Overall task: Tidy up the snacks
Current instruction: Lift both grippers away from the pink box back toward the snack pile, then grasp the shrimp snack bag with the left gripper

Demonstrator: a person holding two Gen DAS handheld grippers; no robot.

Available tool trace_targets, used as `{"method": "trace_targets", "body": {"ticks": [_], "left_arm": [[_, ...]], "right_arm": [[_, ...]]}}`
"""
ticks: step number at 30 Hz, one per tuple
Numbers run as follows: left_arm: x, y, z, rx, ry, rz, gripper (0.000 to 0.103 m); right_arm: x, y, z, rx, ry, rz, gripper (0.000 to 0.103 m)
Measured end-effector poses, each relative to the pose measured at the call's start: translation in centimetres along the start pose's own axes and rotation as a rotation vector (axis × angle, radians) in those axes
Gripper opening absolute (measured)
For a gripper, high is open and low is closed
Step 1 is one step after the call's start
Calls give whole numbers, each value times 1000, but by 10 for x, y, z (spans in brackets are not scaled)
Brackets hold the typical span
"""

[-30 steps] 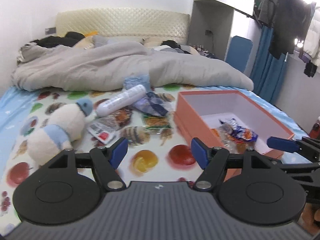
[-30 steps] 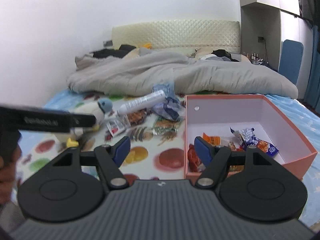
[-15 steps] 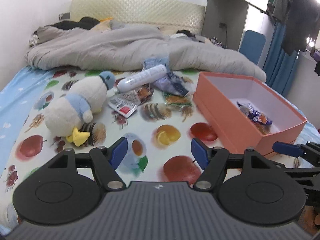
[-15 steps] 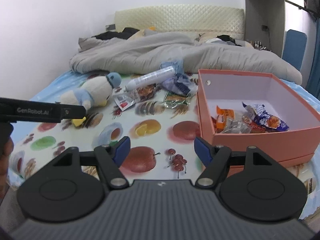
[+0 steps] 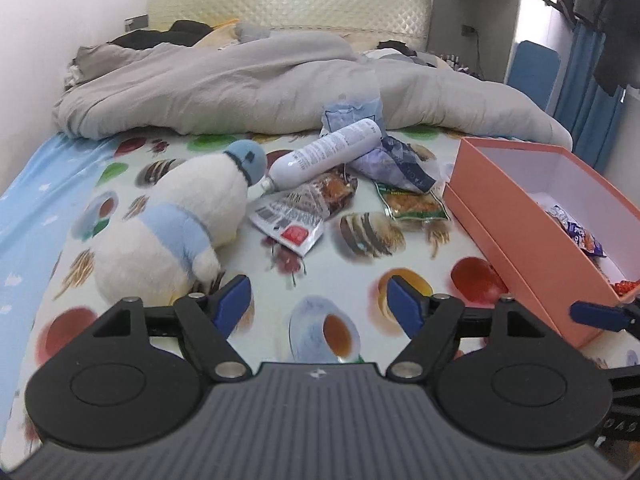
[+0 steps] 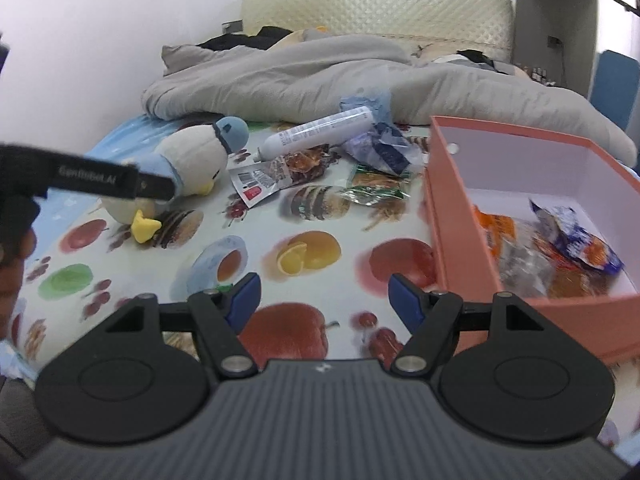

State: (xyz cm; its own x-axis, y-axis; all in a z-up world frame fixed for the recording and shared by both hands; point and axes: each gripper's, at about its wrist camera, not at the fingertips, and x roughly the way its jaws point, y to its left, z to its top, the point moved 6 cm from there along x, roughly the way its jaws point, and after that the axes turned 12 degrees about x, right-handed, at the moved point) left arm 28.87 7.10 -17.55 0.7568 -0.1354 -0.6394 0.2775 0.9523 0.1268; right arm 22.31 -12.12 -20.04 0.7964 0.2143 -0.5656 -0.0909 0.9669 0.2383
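An orange box (image 5: 516, 216) (image 6: 452, 216) sits on the bed at the right with several snack packets (image 6: 560, 252) inside. Loose on the fruit-print sheet lie a clear packet with a red label (image 5: 296, 216) (image 6: 260, 182), a green packet (image 5: 412, 204) (image 6: 376, 188) and a blue-purple bag (image 5: 396, 160) (image 6: 380, 148). My left gripper (image 5: 318, 306) is open and empty above the sheet, short of the packets. My right gripper (image 6: 324, 300) is open and empty, left of the box's near corner.
A white plush duck (image 5: 176, 228) (image 6: 188, 168) lies left of the snacks. A white bottle (image 5: 324, 152) (image 6: 316, 132) lies behind them. A grey duvet (image 5: 248, 84) is heaped at the back. The left gripper's body (image 6: 88, 178) crosses the right wrist view at left.
Both grippers have moved forward and lower toward the snacks after pulling back half a second ago. The duck, packets and box look nearer. Both stay open and empty.
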Motion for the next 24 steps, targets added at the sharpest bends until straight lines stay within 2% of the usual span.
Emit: {"method": "trace_targets", "body": {"ticks": [10, 12, 15, 17, 22, 24], "left_arm": [[95, 22, 31, 49, 45, -34, 82], [122, 25, 37, 46, 82, -39, 86], [165, 23, 49, 64, 163, -111, 86], [190, 23, 58, 94, 203, -99, 86], [230, 19, 90, 194, 202, -92, 89], [244, 18, 99, 199, 197, -120, 89]], "right_arm": [[74, 2, 25, -37, -7, -33, 72], [91, 2, 30, -84, -20, -70, 72], [118, 1, 37, -155, -14, -110, 71], [134, -3, 41, -188, 6, -125, 71], [170, -9, 45, -295, 53, -197, 69], [180, -8, 47, -334, 44, -223, 69]]}}
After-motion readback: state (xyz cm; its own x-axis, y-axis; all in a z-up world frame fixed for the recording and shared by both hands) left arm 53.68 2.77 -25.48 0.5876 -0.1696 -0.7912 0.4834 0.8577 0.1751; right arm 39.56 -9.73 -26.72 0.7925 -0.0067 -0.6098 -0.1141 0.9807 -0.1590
